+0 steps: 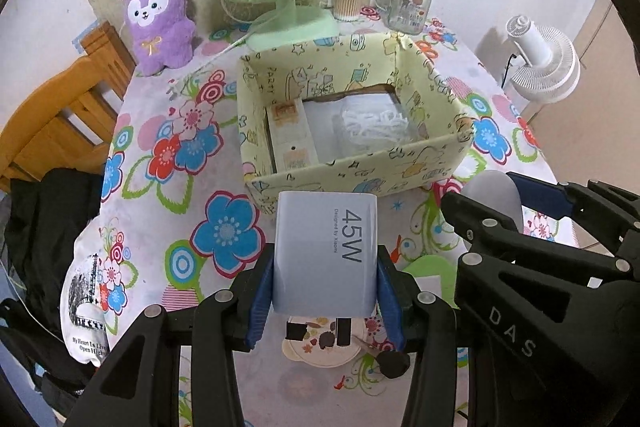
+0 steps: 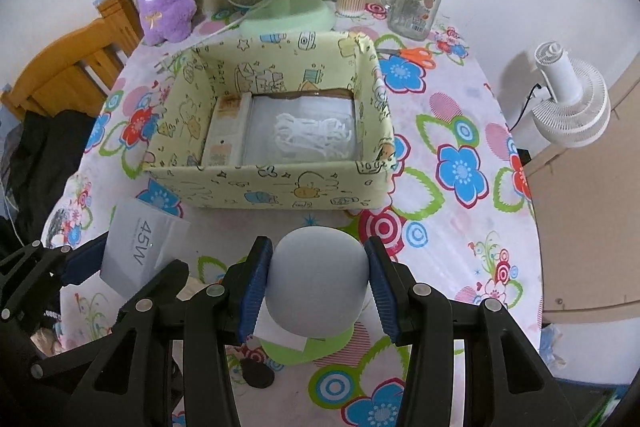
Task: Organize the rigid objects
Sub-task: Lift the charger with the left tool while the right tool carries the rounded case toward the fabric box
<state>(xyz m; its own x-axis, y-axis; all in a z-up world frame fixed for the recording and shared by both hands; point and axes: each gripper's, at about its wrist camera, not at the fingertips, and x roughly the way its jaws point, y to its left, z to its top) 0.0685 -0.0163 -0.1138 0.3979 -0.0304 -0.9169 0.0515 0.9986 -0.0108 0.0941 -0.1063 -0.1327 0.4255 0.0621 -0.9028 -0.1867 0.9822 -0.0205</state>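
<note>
Flowered cloth [image 1: 160,131] covers the table on which our yellow storage box [image 1: 360,169] stands open. From the left wrist we see our left gripper [image 1: 325,287] closed on a grey 45W charger box [image 1: 326,255], which sits between the blue pads, in front of the storage box wall. From the right wrist, our right gripper [image 2: 318,285] clamps a rounded grey object [image 2: 318,279] between its jaws, near that same wall [image 2: 272,187].

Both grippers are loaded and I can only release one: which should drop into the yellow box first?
Probably left. The left gripper holds the pale blue 45W charger box nearly against the yellow patterned storage box; the right gripper, gripping the grey rounded speaker, sits farther back.
</note>
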